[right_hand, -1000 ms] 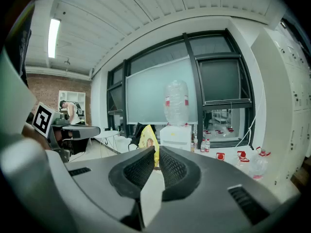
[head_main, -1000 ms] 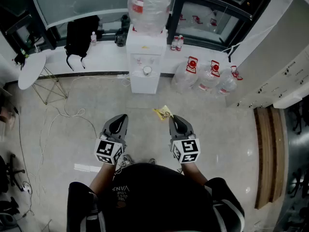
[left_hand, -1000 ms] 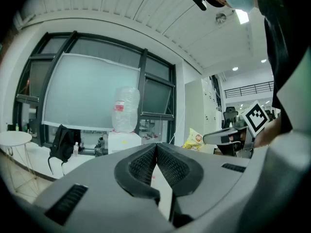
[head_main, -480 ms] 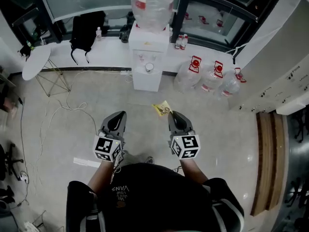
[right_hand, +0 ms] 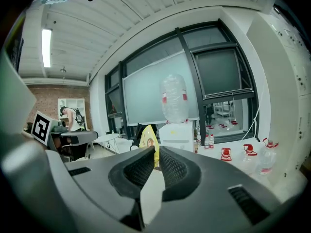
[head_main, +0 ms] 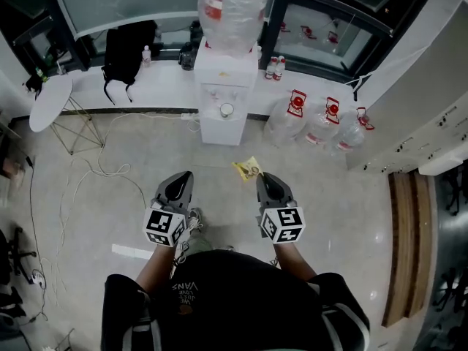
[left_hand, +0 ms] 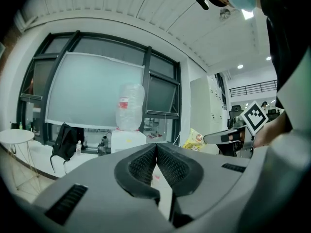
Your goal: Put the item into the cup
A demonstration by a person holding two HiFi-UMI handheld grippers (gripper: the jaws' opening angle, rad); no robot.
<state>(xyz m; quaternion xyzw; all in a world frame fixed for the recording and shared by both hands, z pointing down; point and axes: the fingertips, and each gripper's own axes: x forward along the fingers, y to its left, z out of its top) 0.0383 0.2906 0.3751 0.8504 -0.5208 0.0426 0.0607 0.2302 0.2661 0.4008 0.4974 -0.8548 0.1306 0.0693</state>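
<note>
Yellow packet (head_main: 248, 169) pinched at the tip of the right tongs (head_main: 262, 178), on the near side of the dispenser (head_main: 221, 86)

The person stands on the floor facing the dispenser, with both tongs held out side by side and pointing at it. The right tongs are clamped on the lower edge of the packet, which sticks up and forward beyond the jaw tips, towards the dispenser. The left tongs (head_main: 184, 175) are closed on nothing, their ribbed pads meeting. They sit just left of the right tongs and apart from the packet. A small white round thing, seemingly the cup (head_main: 226, 110), sits on the front of the dispenser under its taps, well apart from the packet. Water bottles (head_main: 314, 123) stand on the floor right of the dispenser, and a black bag (head_main: 124, 46) hangs on the ledge to its left
</note>
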